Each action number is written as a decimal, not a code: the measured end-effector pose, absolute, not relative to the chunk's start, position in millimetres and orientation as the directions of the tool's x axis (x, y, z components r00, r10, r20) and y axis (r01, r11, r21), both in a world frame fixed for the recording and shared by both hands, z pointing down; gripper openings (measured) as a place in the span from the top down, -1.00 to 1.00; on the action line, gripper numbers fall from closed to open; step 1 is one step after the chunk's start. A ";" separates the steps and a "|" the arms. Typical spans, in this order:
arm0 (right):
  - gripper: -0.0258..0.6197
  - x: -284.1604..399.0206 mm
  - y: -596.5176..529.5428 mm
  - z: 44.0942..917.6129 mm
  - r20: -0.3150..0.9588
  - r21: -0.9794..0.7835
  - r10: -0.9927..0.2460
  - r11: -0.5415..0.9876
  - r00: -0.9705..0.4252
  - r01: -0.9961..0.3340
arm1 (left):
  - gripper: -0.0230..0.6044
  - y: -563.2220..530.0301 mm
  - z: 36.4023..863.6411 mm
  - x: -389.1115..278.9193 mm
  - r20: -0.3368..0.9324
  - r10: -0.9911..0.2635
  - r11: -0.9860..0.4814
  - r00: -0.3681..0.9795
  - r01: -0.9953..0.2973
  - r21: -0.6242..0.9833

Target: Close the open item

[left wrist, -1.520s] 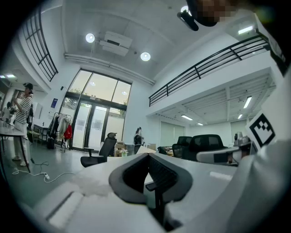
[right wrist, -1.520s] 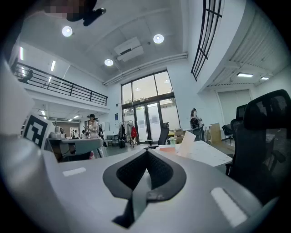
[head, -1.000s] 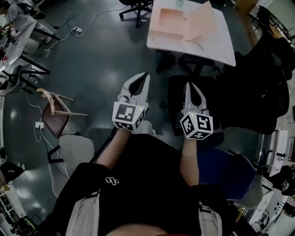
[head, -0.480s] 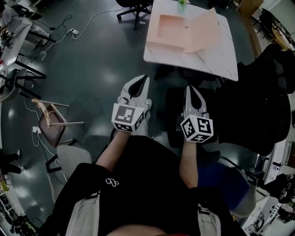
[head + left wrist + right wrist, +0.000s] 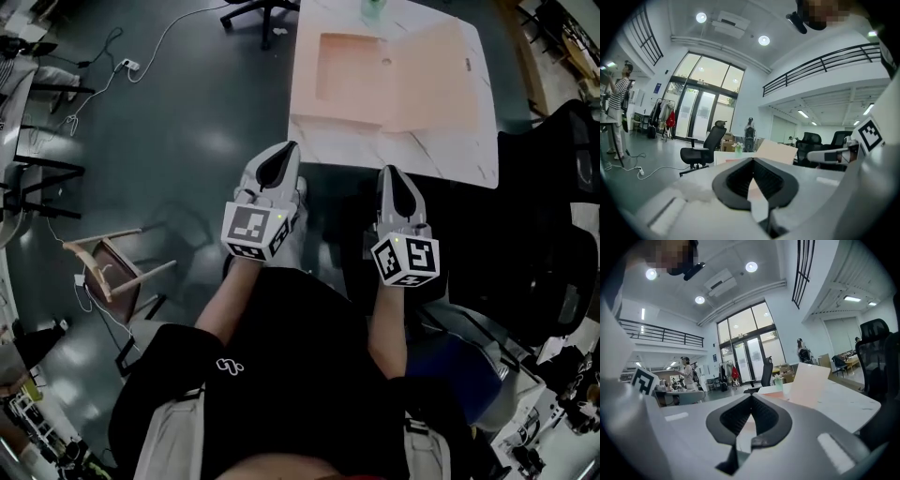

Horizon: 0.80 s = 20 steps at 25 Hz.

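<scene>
An open salmon-pink file box (image 5: 350, 81) lies on a white table (image 5: 394, 150) ahead of me, its lid (image 5: 437, 77) folded flat out to the right. Both grippers hang in the air short of the table's near edge, with nothing in them. My left gripper (image 5: 285, 150) is shut, tips meeting. My right gripper (image 5: 390, 172) is shut as well. In the left gripper view the left gripper (image 5: 752, 160) points at the lid (image 5: 777, 151), which shows as a raised peach panel. In the right gripper view the right gripper (image 5: 751, 396) has the lid (image 5: 809, 383) to its right.
A green potted plant (image 5: 372, 7) stands at the table's far edge. Black office chairs (image 5: 548, 202) crowd the right side, and a black seat (image 5: 361, 216) sits below the grippers. A toppled wooden chair (image 5: 108, 267) and floor cables (image 5: 141, 66) lie left. A person in stripes (image 5: 618, 93) stands far left.
The table and pink box have come nearer and more centred ahead of the grippers. Both grippers stay shut and side by side.
</scene>
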State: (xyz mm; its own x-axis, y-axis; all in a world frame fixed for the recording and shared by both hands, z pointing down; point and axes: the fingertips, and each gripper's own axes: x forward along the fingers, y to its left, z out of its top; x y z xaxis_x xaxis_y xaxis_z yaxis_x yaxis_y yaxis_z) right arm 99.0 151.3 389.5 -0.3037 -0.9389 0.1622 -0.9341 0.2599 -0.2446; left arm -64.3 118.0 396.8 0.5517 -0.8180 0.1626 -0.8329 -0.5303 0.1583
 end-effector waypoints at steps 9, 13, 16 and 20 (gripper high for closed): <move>0.94 97.9 8.6 340.0 0.092 -0.219 -0.961 0.235 -0.260 -0.947 | 0.97 -28.8 360.9 -56.7 0.125 -0.769 -0.605 0.627 -0.777 0.174; 0.93 105.0 -10.4 343.4 0.097 -0.218 -0.969 0.202 -0.227 -0.955 | 0.97 -54.3 360.6 -43.4 0.121 -0.745 -0.631 0.655 -0.753 0.188; 0.88 125.2 -14.1 345.6 0.101 -0.224 -0.978 0.158 -0.184 -0.962 | 0.98 -65.9 361.9 -30.0 0.123 -0.728 -0.649 0.674 -0.736 0.192; 0.88 149.6 -11.9 345.8 0.102 -0.226 -0.985 0.110 -0.136 -0.968 | 0.97 -75.6 361.0 -7.4 0.126 -0.697 -0.680 0.706 -0.707 0.194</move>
